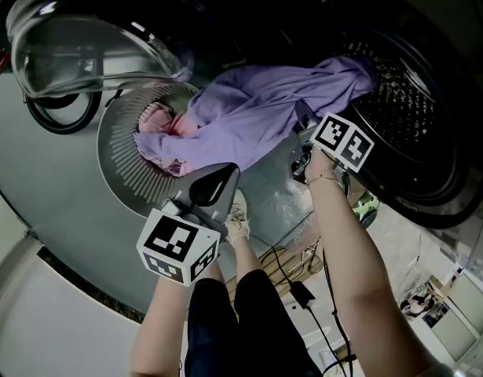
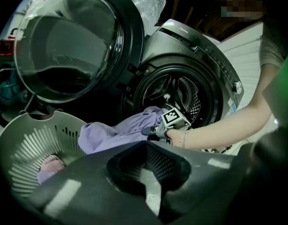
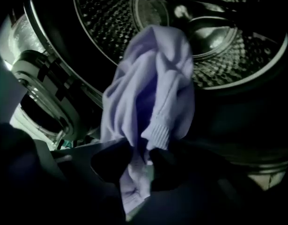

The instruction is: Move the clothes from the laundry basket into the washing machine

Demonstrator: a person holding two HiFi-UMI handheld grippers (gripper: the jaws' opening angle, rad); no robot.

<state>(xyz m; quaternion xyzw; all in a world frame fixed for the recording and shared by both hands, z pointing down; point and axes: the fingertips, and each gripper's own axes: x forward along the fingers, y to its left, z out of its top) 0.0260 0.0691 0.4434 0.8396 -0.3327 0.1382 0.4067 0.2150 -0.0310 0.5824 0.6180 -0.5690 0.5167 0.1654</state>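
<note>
Laundry basket (image 1: pixel 119 171): grey, slatted, just below the open door; it holds a pink garment (image 1: pixel 156 121), and one end of the purple sweater (image 1: pixel 257 104) lies over that garment and the rim

Washing machine drum (image 1: pixel 406 108): dark perforated metal; the far end of the purple sweater reaches into its mouth; what lies deeper cannot be told

Purple sweater: stretched between basket and drum, part in each, hanging free in the middle

Right gripper (image 1: pixel 302 132): at the drum's lip; jaws clenched on a fold of the purple sweater

Left gripper (image 1: pixel 221 175): over the basket's edge, apart from the cloth; jaws closed tip to tip with nothing between them

Door (image 1: pixel 84 45): round glass, swung wide open, beside the basket

Head view only: the sweater's whole span; both forearms; black cables (image 1: pixel 296 269) on the floor

Left gripper view only: the machine's grey front with the drum (image 2: pixel 181 95) ringed in it; the door (image 2: pixel 69 46) to its left above the basket (image 2: pixel 22 144); the right gripper (image 2: pixel 158 129) on the sweater (image 2: pixel 115 132) (seen from outside); the left gripper (image 2: pixel 146 146) itself closed

Right gripper view only: the ribbed cuff (image 3: pixel 158 135) just above the right gripper (image 3: pixel 140 150); the sweater (image 3: pixel 148 88) rising towards the drum (image 3: pixel 223 55), a strip of it hanging down past the jaws
</note>
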